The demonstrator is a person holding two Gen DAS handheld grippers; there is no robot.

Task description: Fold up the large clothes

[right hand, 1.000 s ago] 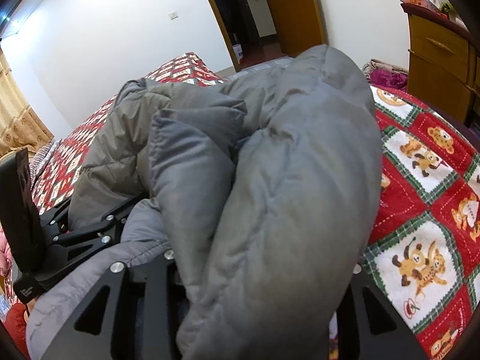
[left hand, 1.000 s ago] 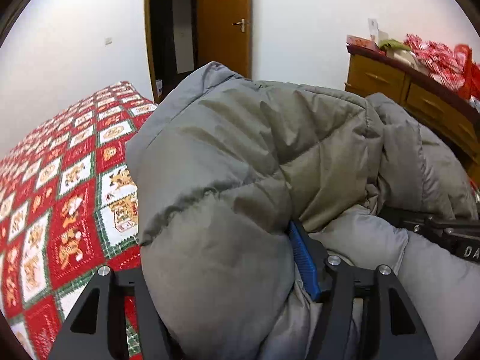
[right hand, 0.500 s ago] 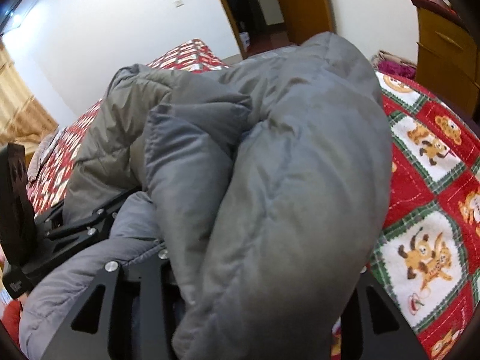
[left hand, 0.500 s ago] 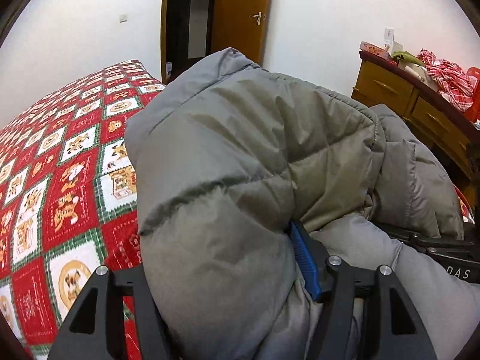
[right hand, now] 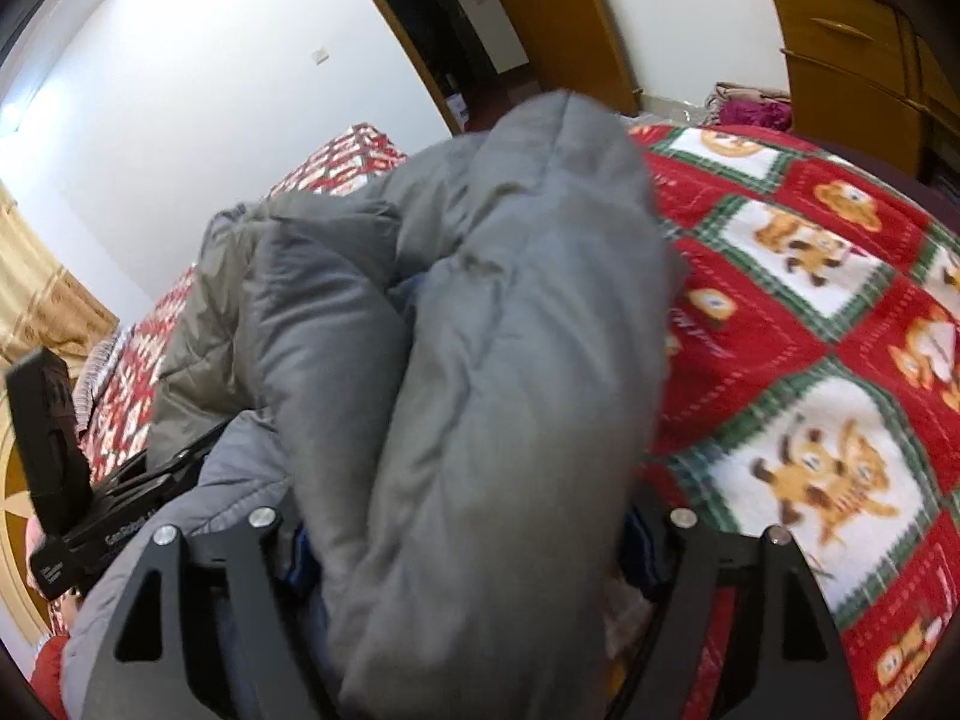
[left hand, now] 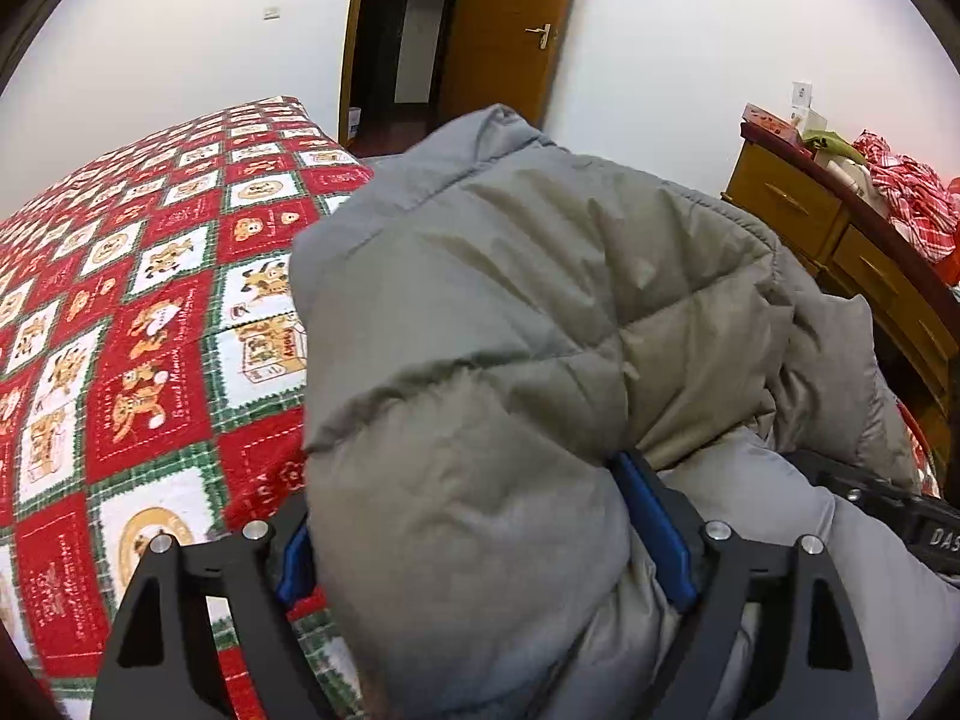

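Two handheld grippers each clamp a thick fold of one grey puffer jacket (left hand: 510,360), bunched up over a bed with a red, white and green cartoon-patterned blanket (left hand: 150,360). Left gripper (left hand: 486,546) and right gripper (right hand: 474,546) sit side by side, blue pads (left hand: 654,528) pressed into the padding.

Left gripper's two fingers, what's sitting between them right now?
A thick fold of the grey puffer jacket fills the left gripper, as the left wrist view shows.
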